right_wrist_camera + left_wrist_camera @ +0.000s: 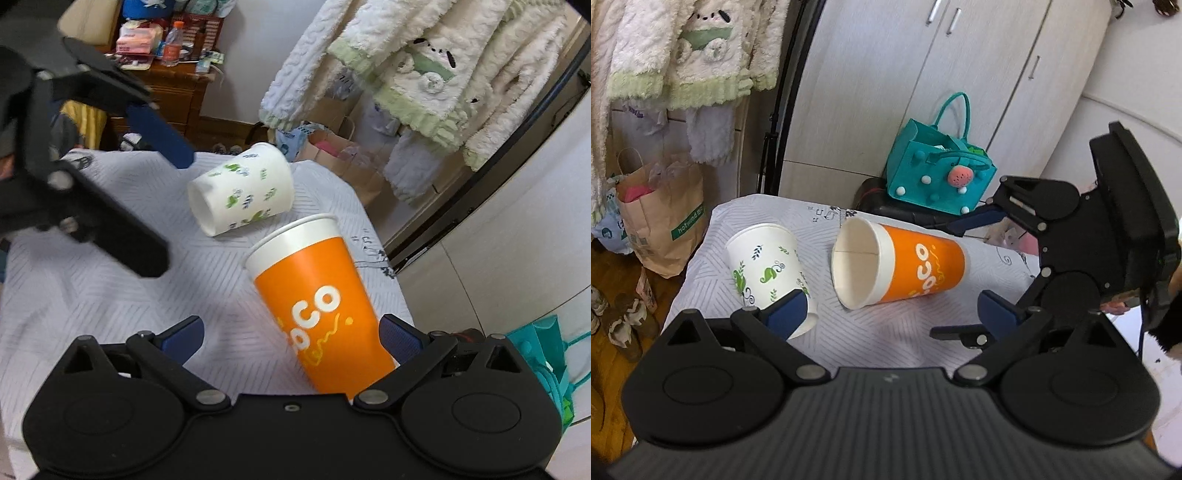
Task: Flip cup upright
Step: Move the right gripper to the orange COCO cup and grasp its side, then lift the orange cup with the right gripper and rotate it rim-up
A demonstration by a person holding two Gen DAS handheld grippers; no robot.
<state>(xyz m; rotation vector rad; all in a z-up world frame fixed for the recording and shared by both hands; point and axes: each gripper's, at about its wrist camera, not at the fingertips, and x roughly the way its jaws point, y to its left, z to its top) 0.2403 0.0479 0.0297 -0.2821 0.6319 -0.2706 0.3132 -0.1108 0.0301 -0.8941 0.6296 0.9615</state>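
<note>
Left wrist view: orange cup [916, 266] lies on its side on the tabletop [894, 332], which is covered with a striped pale cloth; open mouth faces the camera, base points away toward the teal bag [934, 177]. White leaf-print cup [768, 269] also on its side, just left of the orange cup, not touching it. Left gripper [890, 310] sits on the camera side of the orange cup, fingers [786, 312] spread wide, holding nothing; the left pad overlaps the white cup in the picture, contact cannot be told. Right gripper [979, 258] is at the orange cup's base end, fingers wide, one on each side of the base.

Right wrist view: orange cup [325, 306] on its side, base between the right gripper's [291, 341] wide-set fingers [400, 341]; right pad just beside the cup wall, left pad well apart from it. White leaf-print cup [243, 194] beyond the orange cup's mouth. Left gripper [162, 210] to the upper left of the orange cup, fingers apart.
</note>
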